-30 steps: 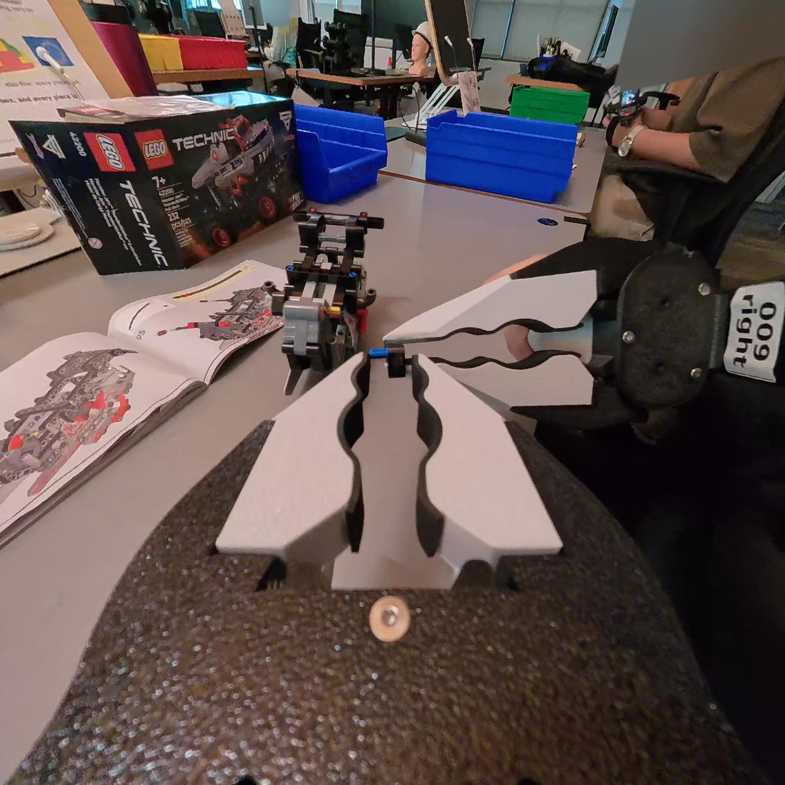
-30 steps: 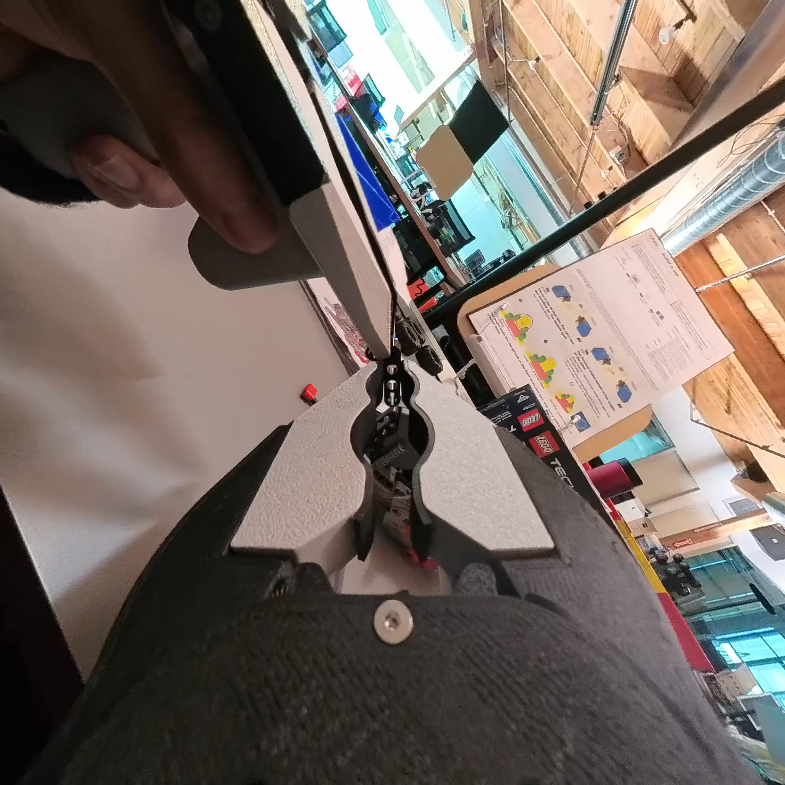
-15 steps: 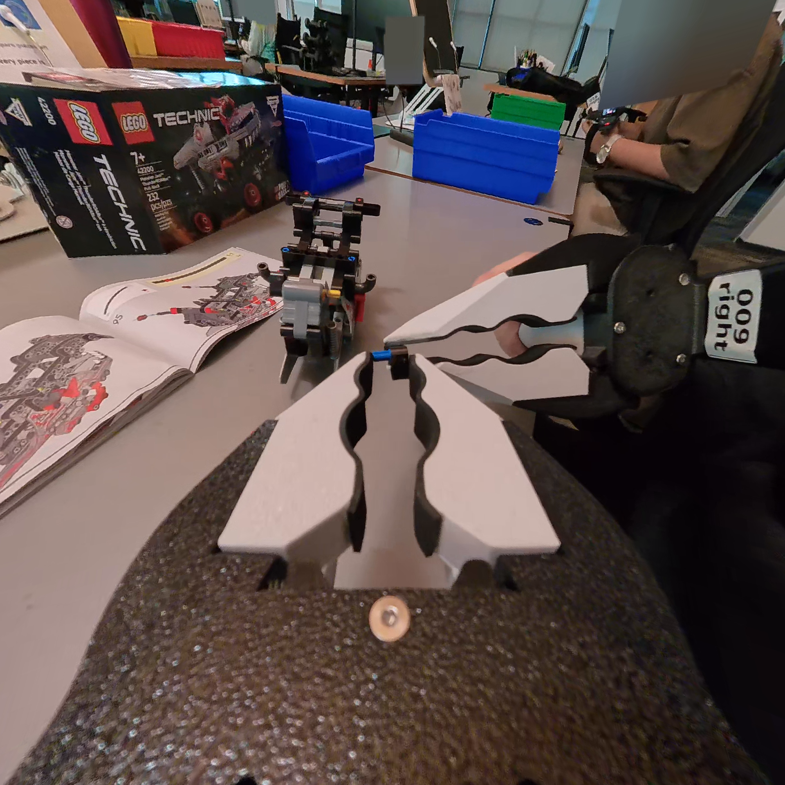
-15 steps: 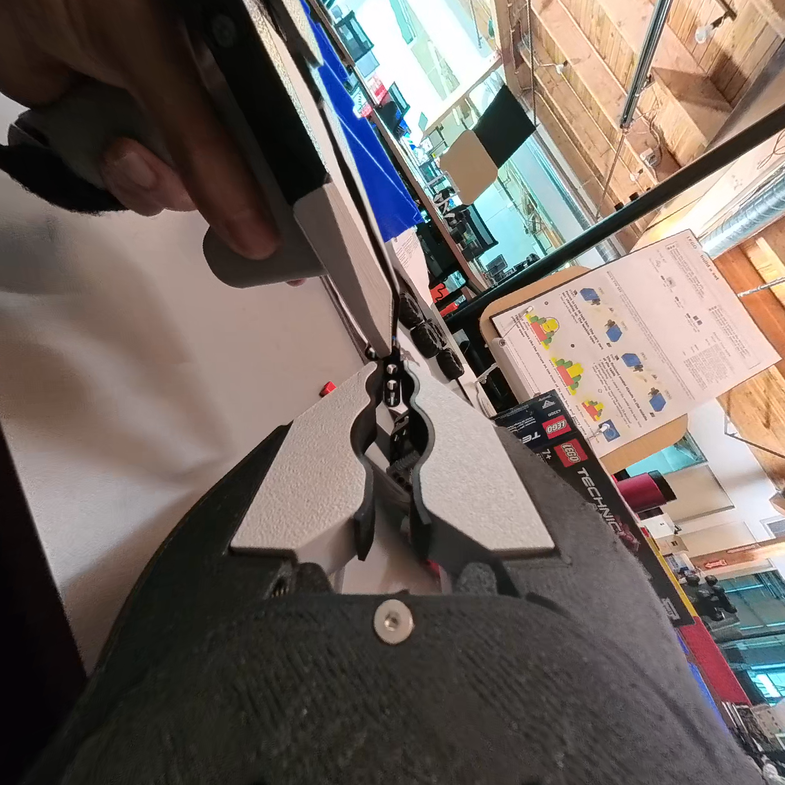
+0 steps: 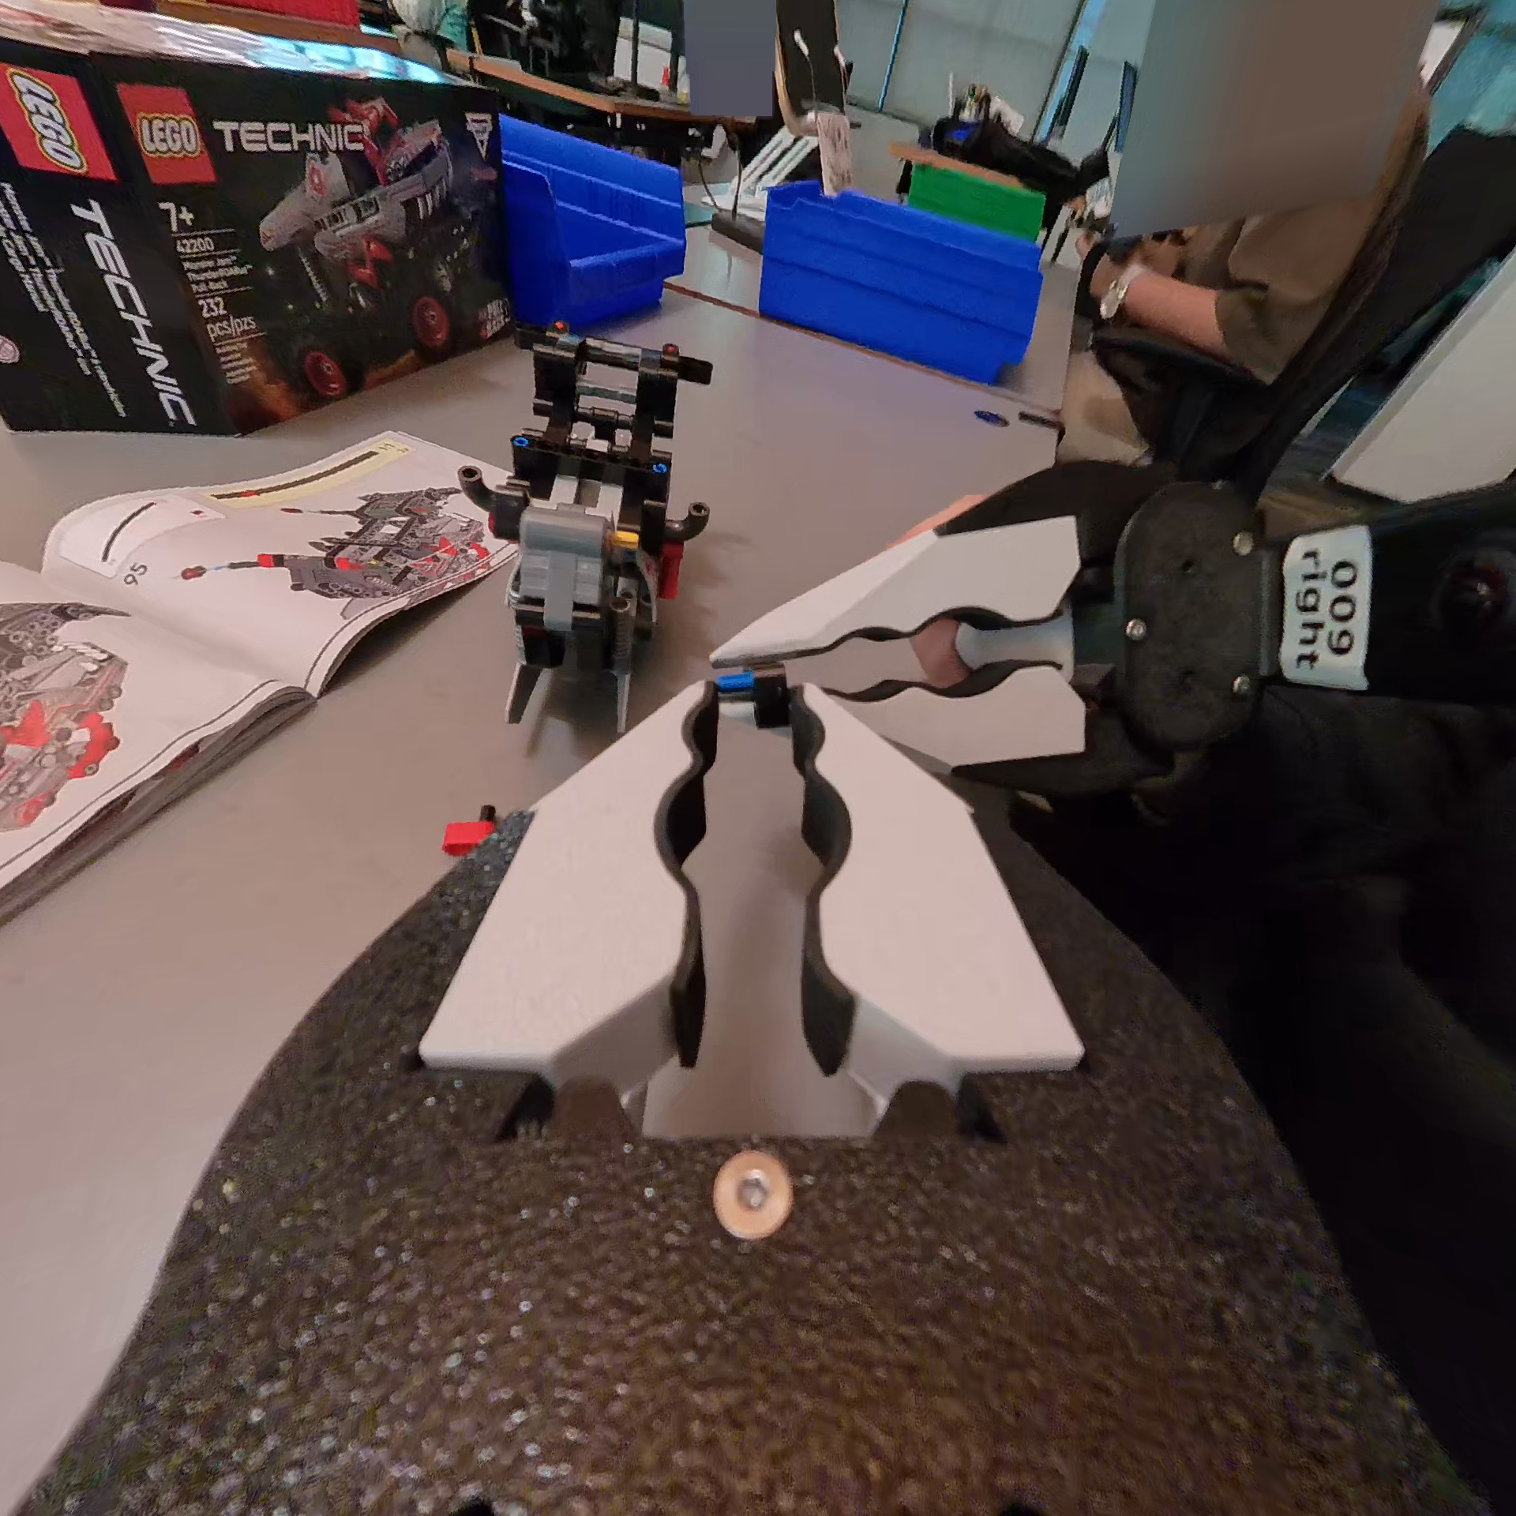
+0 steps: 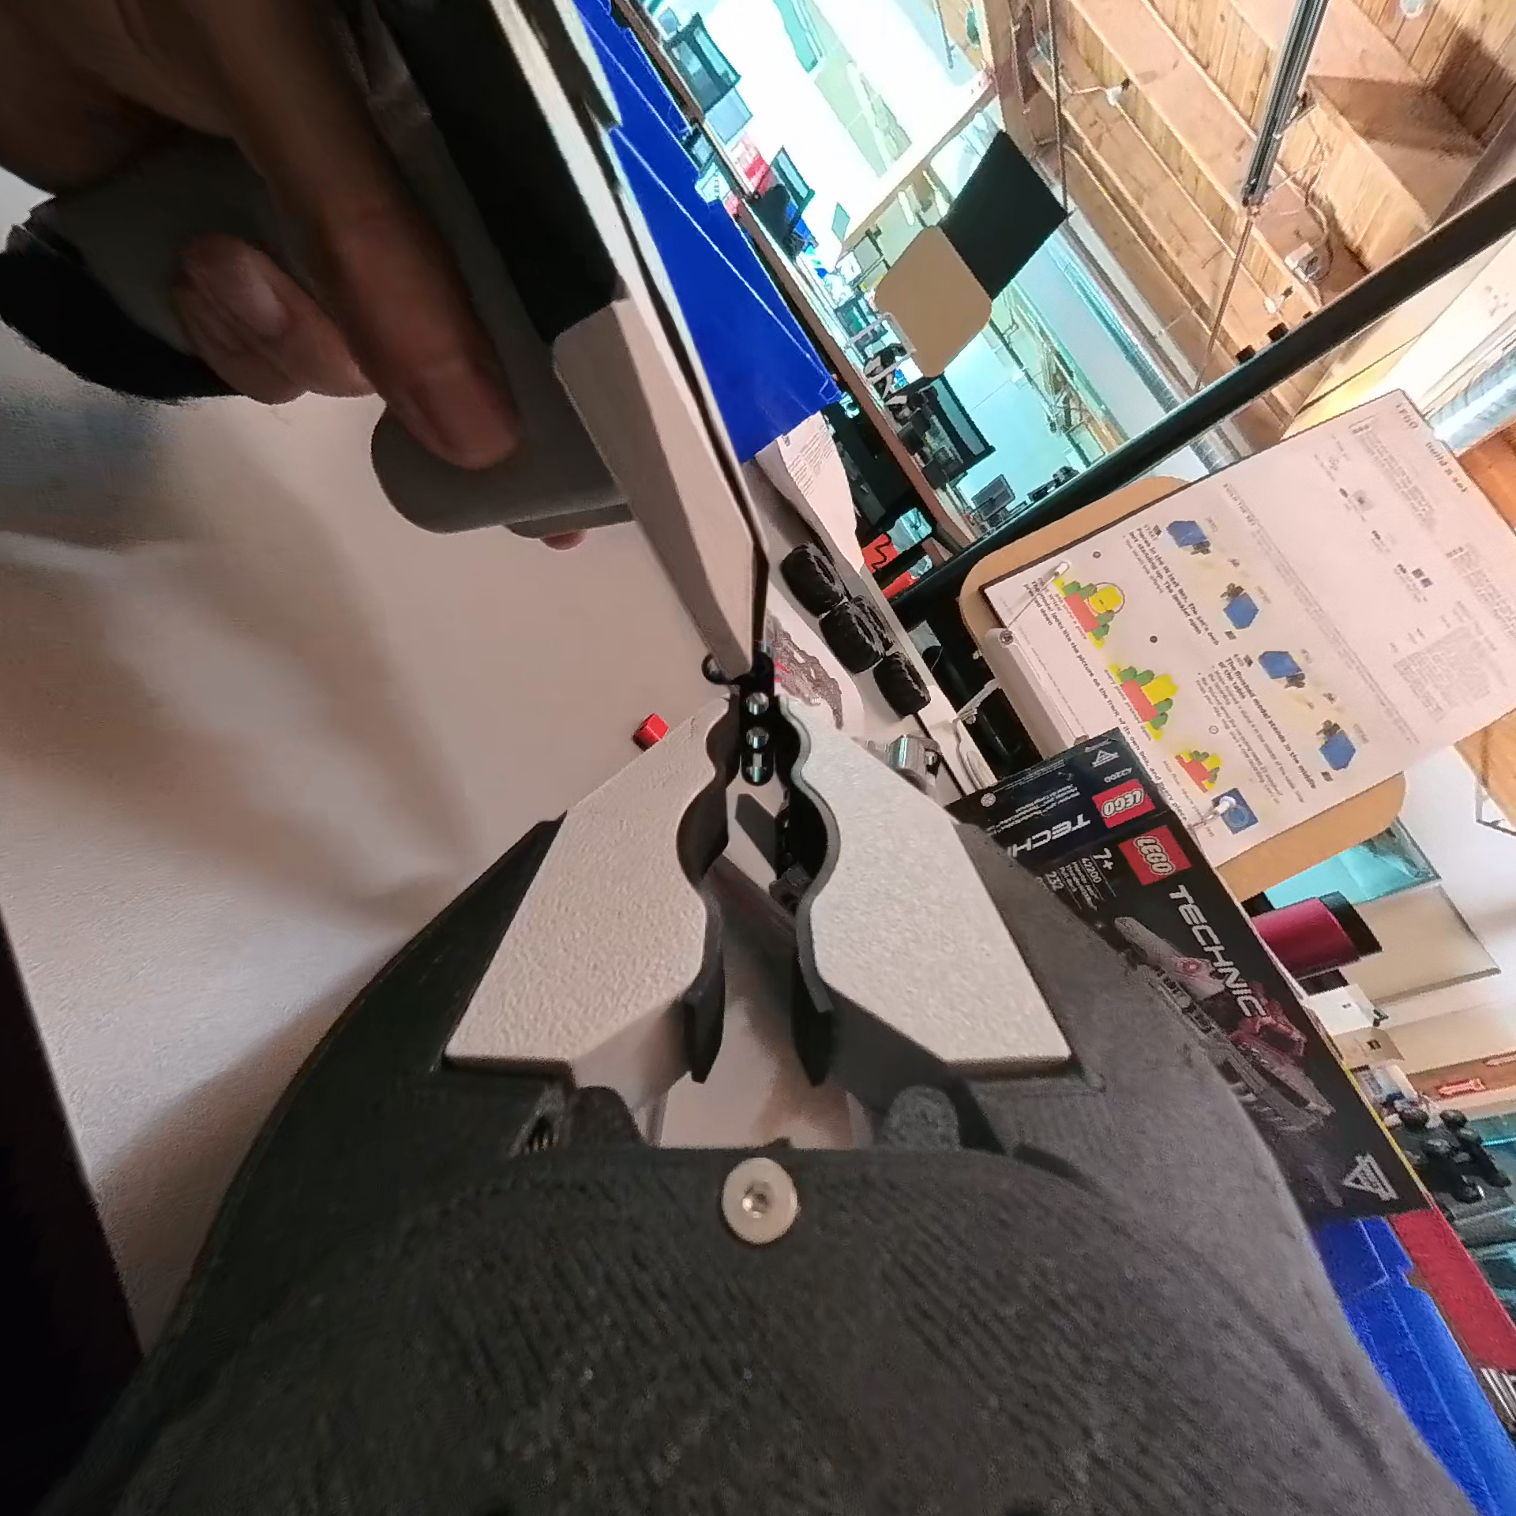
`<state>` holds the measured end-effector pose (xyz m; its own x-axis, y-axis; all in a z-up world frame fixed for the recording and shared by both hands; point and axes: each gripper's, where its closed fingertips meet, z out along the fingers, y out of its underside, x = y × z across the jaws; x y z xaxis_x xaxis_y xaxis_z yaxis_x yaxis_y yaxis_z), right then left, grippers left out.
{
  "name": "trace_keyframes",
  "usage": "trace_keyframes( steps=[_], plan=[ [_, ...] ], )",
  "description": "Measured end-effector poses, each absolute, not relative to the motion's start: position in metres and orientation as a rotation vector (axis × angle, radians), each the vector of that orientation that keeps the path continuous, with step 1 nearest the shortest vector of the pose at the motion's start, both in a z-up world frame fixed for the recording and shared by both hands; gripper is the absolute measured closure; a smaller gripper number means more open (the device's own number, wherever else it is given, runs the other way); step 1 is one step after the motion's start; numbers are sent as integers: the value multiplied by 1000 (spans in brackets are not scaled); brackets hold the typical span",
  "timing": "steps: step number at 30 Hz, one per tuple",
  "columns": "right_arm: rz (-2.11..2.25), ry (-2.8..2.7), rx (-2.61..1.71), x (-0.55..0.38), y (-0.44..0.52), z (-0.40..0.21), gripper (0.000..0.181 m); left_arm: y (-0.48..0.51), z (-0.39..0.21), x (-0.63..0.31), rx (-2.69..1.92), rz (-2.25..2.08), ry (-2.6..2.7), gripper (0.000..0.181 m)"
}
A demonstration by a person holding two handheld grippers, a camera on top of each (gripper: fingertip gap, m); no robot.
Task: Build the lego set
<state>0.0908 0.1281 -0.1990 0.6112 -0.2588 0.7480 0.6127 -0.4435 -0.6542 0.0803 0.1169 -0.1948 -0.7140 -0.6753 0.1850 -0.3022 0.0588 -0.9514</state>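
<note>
- Left wrist view: the left tool (image 5: pixel 751 697) clamps a small black piece with a blue pin (image 5: pixel 753 693) at its fingertips, held above the grey surface (image 5: pixel 820 426).
- The right tool (image 5: pixel 722 668) comes in from the right with its tips almost closed, meeting the same piece just beside the left tool's tips.
- Only this view shows the part-built black and grey model (image 5: pixel 591 533) standing on the surface beyond the tools, the open instruction booklet (image 5: pixel 205 591) lying to its left, and a small red piece (image 5: pixel 468 835) loose on the surface near the left finger.
- Behind stand the set's box (image 5: pixel 238 246) and two blue bins (image 5: pixel 894 279); their contents are hidden from here.
- A seated person's arm (image 5: pixel 1189 279) shows at far right.
- Right wrist view: tilted sideways, it shows the right tool (image 6: pixel 755 738) gripping a black beam with holes (image 6: pixel 755 742), end-on, which the left view does not reveal.
- The left tool (image 6: pixel 759 648) reaches down from above, a hand (image 6: pixel 246 205) on its handle.
- Only here appear loose black tyres (image 6: pixel 853 632) and a poster board (image 6: pixel 1271 623).
- The red piece (image 6: pixel 652 728) lies on the surface beside the finger.
</note>
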Motion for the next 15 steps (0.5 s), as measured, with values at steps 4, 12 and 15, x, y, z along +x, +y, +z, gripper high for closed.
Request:
trace_keyframes(
  steps=[4, 12, 15],
  plan=[
    [-994, -255, -1792, 94, 129, -206, 176, 116, -205, 82, -946, -1583, 2096, 173],
    [-918, -242, -1826, 95, 129, -213, 176, 120, -206, 86, -1064, -1686, 2068, 153],
    [-905, -249, -1825, 95, 130, -214, 176, 121, -203, 87, -1071, -1713, 2048, 167]
  ],
)
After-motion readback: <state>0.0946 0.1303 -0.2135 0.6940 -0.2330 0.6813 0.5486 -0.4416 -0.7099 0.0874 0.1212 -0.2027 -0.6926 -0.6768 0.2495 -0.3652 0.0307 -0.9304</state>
